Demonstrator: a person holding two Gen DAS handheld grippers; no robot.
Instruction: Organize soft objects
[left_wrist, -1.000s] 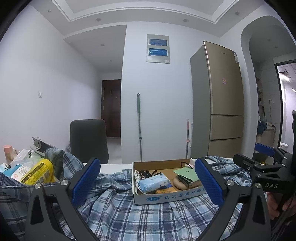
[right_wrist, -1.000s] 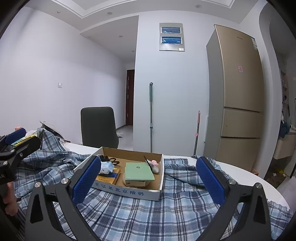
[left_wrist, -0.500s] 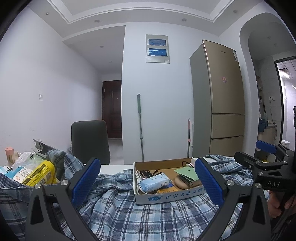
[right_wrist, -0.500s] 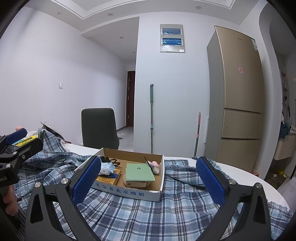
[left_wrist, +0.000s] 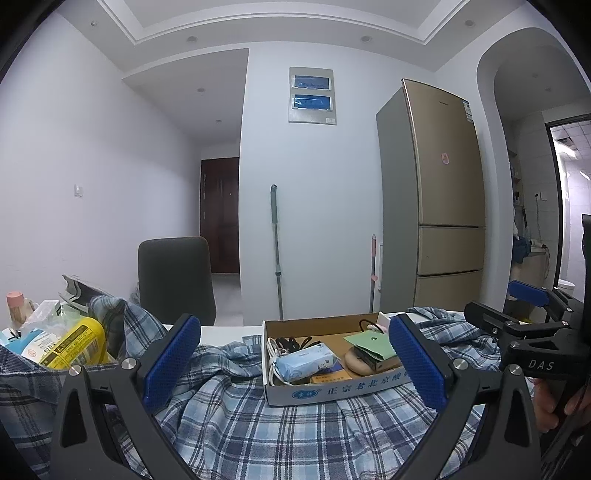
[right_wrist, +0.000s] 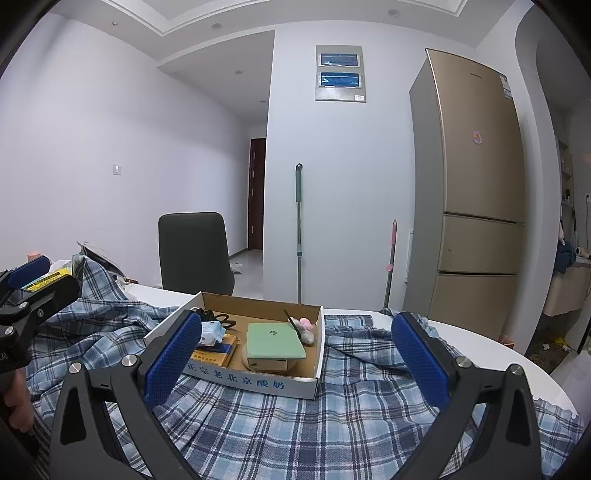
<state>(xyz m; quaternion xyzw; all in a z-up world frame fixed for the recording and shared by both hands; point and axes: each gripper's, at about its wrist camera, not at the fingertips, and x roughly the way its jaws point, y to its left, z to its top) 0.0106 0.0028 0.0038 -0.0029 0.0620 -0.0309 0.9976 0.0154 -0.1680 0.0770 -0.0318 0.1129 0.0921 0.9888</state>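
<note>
Plaid shirt (right_wrist: 295, 424) sprawls rumpled across lower frame under the cardboard box (right_wrist: 255, 376); your left gripper (left_wrist: 291, 369) and right gripper (right_wrist: 295, 365) hover spread apart, empty, folding undecided.

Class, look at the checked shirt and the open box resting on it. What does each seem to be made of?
Shirt: woven cloth, probably cotton, matt; it creases and drapes softly.
Box: cardboard, with brown raw inner walls and a white printed outside.
</note>
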